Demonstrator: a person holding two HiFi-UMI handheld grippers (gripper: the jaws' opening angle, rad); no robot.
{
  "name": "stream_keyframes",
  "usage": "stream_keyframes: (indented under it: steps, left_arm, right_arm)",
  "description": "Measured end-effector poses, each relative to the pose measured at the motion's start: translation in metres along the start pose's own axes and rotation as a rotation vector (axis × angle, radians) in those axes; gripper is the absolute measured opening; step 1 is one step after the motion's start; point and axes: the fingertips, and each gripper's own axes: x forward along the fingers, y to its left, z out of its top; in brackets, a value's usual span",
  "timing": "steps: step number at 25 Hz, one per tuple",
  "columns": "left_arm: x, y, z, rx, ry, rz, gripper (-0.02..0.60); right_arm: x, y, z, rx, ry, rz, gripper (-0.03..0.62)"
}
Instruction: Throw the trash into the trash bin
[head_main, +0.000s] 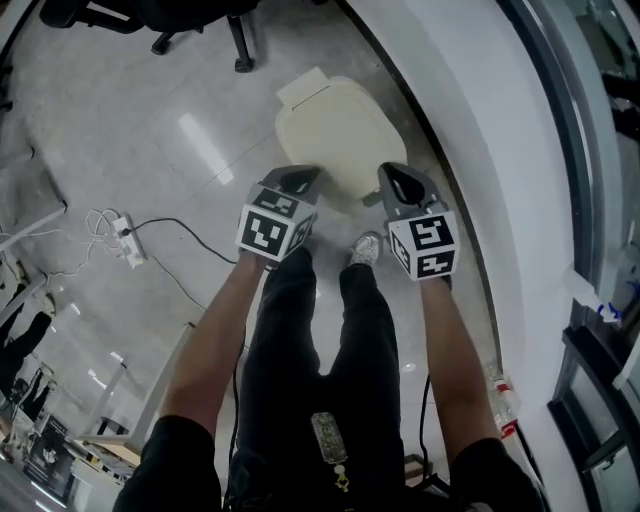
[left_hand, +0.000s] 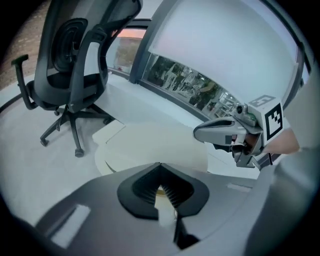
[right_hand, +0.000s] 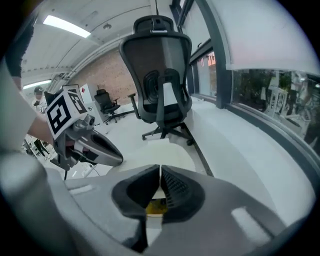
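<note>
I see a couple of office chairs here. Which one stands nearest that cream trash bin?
The big mesh-backed chair directly behind the bin, in the right gripper view; the other chair sits far off by the brick wall.

Open floor (head_main: 130, 120) lies left of the trash bin (head_main: 335, 135), as far as an office chair (left_hand: 75, 75) beyond. A curved white wall (head_main: 470, 110) crowds the bin on its right. A power strip (head_main: 128, 243) and its cable (head_main: 190, 228) trail across the floor at left.
</note>
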Motion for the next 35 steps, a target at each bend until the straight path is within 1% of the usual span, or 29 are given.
stream_keyframes:
  steps: [3,5,7,10,12,18,24,27,29,32,35]
  left_arm:
    - [0.013,-0.002,-0.016,-0.015,0.042,0.008,0.002]
    - [0.019,-0.006,-0.026,-0.027,0.061,0.014,0.002]
    - [0.025,-0.011,-0.034,-0.033,0.075,0.02,0.002]
    - [0.034,-0.012,-0.039,-0.034,0.08,0.018,0.002]
    - [0.036,-0.009,-0.046,-0.034,0.084,0.017,0.002]
    - [0.03,-0.005,-0.064,-0.045,0.097,0.046,0.002]
    - [0.009,-0.011,-0.067,-0.075,0.057,0.08,0.002]
    - [-0.007,-0.021,-0.06,-0.095,0.024,0.086,0.002]
    - [-0.019,-0.031,-0.055,-0.104,0.004,0.086,0.002]
    - [-0.043,-0.057,-0.042,-0.12,-0.026,0.083,0.002]
    - [-0.076,-0.096,-0.024,-0.134,-0.07,0.077,0.002]
  right_arm:
    - [0.012,-0.007,-0.025,0.023,0.064,0.003,0.009]
    - [0.019,-0.009,-0.041,0.019,0.109,0.018,0.009]
    - [0.025,-0.011,-0.057,0.014,0.148,0.035,0.009]
    - [0.036,-0.019,-0.073,0.018,0.179,0.033,0.009]
    - [0.043,-0.019,-0.08,0.021,0.191,0.03,0.008]
    - [0.052,-0.02,-0.089,0.009,0.228,0.051,0.008]
    - [0.055,-0.02,-0.09,-0.016,0.28,0.045,0.008]
    - [0.04,-0.014,-0.08,-0.009,0.256,0.06,0.008]
    - [0.02,-0.003,-0.069,-0.023,0.221,0.097,0.008]
    - [-0.026,0.012,-0.051,-0.066,0.178,0.168,0.008]
    - [-0.085,0.023,-0.034,-0.081,0.16,0.237,0.008]
